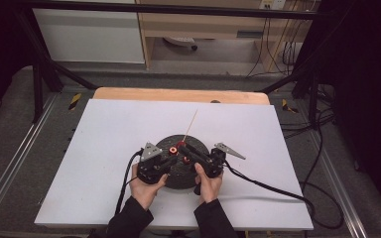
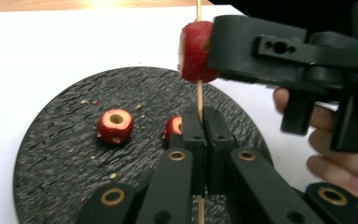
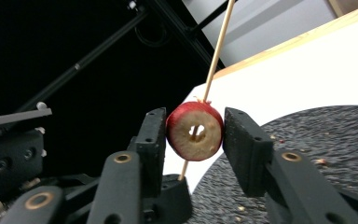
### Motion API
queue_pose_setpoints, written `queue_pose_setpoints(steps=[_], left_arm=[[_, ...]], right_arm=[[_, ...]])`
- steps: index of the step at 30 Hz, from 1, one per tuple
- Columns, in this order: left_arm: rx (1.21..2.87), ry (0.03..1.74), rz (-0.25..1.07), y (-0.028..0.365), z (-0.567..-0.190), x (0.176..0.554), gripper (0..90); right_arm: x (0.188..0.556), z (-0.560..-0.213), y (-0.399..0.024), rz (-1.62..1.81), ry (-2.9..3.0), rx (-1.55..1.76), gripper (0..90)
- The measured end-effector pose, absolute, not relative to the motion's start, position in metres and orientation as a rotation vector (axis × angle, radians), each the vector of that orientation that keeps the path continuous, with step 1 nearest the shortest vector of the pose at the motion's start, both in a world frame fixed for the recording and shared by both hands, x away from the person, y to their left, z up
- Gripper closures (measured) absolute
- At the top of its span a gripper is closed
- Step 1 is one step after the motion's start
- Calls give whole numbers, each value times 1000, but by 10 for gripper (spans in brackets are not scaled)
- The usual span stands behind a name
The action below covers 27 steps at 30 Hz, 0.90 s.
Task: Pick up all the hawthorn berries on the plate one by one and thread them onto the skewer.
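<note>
Left tongs (image 2: 200,135) clench the skewer (image 2: 198,95); right tongs (image 3: 193,135) flank the cored fruit (image 3: 195,131), grip uncertain. Left gripper view adds two pieces on the plate (image 2: 51,158).

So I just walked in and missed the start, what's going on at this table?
A person is threading red cored fruit pieces onto a thin wooden skewer over a round black plate. The left tool is shut on the skewer low down and holds it upright. The right tool has one fruit piece between its jaws, with the skewer through its hole. Two more fruit pieces lie on the plate.
</note>
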<state>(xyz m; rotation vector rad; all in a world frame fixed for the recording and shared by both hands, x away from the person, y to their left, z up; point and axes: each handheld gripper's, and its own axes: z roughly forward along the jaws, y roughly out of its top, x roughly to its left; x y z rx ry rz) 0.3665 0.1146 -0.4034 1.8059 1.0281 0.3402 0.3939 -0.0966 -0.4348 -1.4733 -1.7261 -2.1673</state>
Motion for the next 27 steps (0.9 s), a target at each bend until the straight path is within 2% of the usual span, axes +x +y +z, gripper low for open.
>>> queue_pose_setpoints(steps=[5, 10, 16, 22, 27], left_arm=[[1821, 1013, 354, 125, -404, 364, 885], [1852, 999, 356, 140, -405, 360, 885], [1878, 996, 366, 161, -406, 355, 885], [1902, 1000, 384, 183, -408, 349, 884], [1916, 1009, 386, 199, -412, 343, 885]], right_arm=[[395, -428, -103, -2145, -1826, -1458, 464], [399, -421, -114, -2065, -1960, -1456, 286], [405, -416, -123, -1926, -2149, -1412, 124], [408, -415, -128, -1780, -2312, -1376, 55], [413, -414, -131, -1613, -2468, -1346, 43]])
